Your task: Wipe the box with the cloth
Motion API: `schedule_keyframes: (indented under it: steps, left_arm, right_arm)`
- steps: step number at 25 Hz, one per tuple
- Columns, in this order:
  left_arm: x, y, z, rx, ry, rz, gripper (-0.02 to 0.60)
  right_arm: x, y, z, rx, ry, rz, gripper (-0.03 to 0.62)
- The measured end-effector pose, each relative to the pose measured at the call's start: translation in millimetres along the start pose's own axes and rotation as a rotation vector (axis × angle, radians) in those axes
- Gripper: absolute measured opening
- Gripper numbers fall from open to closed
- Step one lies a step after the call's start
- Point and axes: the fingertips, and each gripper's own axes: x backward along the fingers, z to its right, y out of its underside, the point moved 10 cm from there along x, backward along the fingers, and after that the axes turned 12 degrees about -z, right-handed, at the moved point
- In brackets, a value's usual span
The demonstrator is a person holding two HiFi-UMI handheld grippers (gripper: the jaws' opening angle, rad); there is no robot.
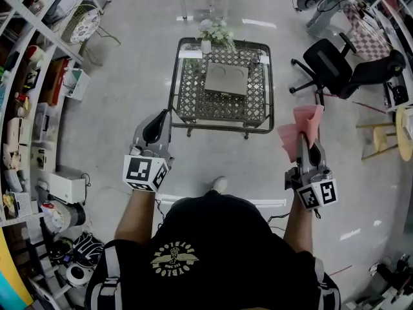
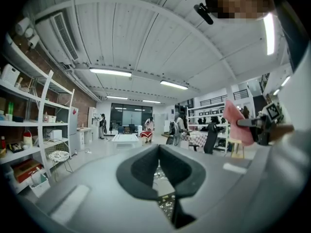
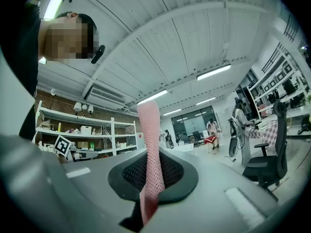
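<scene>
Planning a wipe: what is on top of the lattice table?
A flat grey box lies at the middle of the table; a vase of flowers stands at its far edge. Anything beneath the box is covered.

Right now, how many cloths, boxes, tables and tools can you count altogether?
Pink cloth: 1
Grey box: 1
Table: 1
Tools: 2, the left tool and the right tool
Total: 5

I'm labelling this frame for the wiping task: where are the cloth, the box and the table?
cloth (image 1: 302, 129): head view, middle of the pink fold.
box (image 1: 226, 79): head view, centre of its grey top.
table (image 1: 191, 88): head view, bare mesh left of the box.
</scene>
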Motion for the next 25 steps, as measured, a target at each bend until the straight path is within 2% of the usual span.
schedule_keyframes:
  steps: [6, 13, 18, 25]
  left_arm:
    - [-19.8, 6.5, 17.5, 0.037, -0.025, -0.018, 0.000]
    - [-12.6, 2.9, 13.8, 0.042, -0.069, -0.004, 0.000]
    - [-12.6, -4.9, 9.1, 0.023, -0.025, 0.029, 0.000]
    - [-43.0, -14.5, -10.3, 0.015, 0.011, 0.023, 0.000]
  right_arm:
    - [-14.9, -0.4, 35.8, -0.003, -0.041, 0.007, 0.018]
    - [-25.8, -2.6, 39.9, 0.010, -0.079, 0.015, 0.018]
    - [-31.4, -1.3, 32.4, -0.003, -0.077, 0.025, 0.018]
    - [-50.3, -9.3, 28.7, 0.002, -0.042, 0.035, 0.018]
